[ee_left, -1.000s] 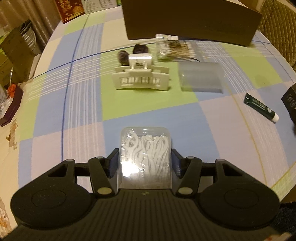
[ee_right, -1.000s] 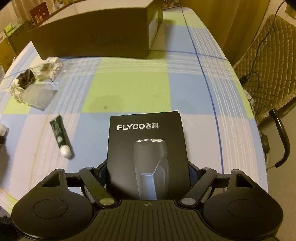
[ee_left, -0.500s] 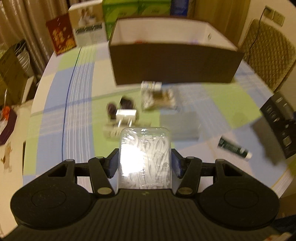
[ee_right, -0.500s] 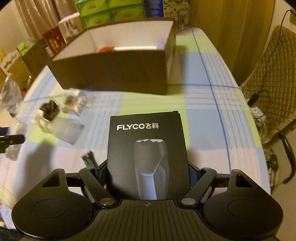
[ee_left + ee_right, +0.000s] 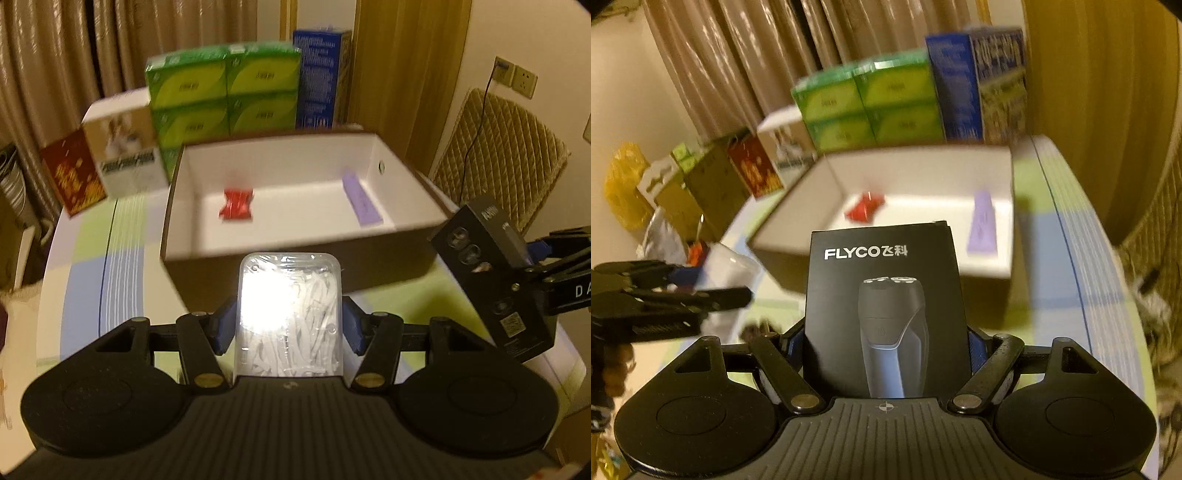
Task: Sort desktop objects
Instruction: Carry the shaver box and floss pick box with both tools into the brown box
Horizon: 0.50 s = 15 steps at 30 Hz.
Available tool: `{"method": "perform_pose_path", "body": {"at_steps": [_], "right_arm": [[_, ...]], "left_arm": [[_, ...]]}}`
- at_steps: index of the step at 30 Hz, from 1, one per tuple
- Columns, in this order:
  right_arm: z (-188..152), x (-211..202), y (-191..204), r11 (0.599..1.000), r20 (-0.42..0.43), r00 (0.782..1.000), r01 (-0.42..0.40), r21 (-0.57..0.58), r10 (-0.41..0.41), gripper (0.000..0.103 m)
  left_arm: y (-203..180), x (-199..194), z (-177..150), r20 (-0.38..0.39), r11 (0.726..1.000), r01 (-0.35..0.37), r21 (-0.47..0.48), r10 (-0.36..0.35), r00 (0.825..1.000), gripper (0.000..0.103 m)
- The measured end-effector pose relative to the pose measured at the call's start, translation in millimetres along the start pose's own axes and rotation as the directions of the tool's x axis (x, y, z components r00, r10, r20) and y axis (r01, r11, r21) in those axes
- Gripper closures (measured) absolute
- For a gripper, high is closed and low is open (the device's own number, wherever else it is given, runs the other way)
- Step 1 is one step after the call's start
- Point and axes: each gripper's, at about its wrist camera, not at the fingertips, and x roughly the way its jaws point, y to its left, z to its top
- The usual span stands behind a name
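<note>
Our left gripper [image 5: 289, 325] pinches a clear case of white floss picks [image 5: 290, 317] between its blue pads [image 5: 226, 328], the case sticking out forward past the fingertips. Our right gripper [image 5: 886, 347] clamps the black FLYCO shaver box [image 5: 886, 291] by its sides, upright between the fingers. Both loads hang above the checked tablecloth [image 5: 92, 266], just short of the near wall of the open cardboard box [image 5: 295, 258]. Inside it, a red packet [image 5: 237, 205] lies left of centre and a purple tube [image 5: 362, 203] along the right wall, with bare white floor between them. Green cartons [image 5: 225, 92] stand close behind the far rim. In the left view, the shaver box sits near the box's right corner.
</note>
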Motion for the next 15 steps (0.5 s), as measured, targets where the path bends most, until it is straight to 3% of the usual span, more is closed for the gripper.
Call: {"method": "perform_pose_path", "body": {"at_steps": [9,15], "right_arm": [[77.9,32.6,1.9,0.999,0.072,0.996,0.047,0.003,-0.047,0.027],[113.3,70.3,-8.0,0.994,0.061,0.993,0.103,0.041,-0.105,0.027]], "left_arm": [[11.8,38.3,75.6,0.039,1.000,-0.002,0.003,0.001,0.999,0.050],[16.8,79.4,110.8,0.020,0.999,-0.041,0.033,0.041,0.999,0.050]]}}
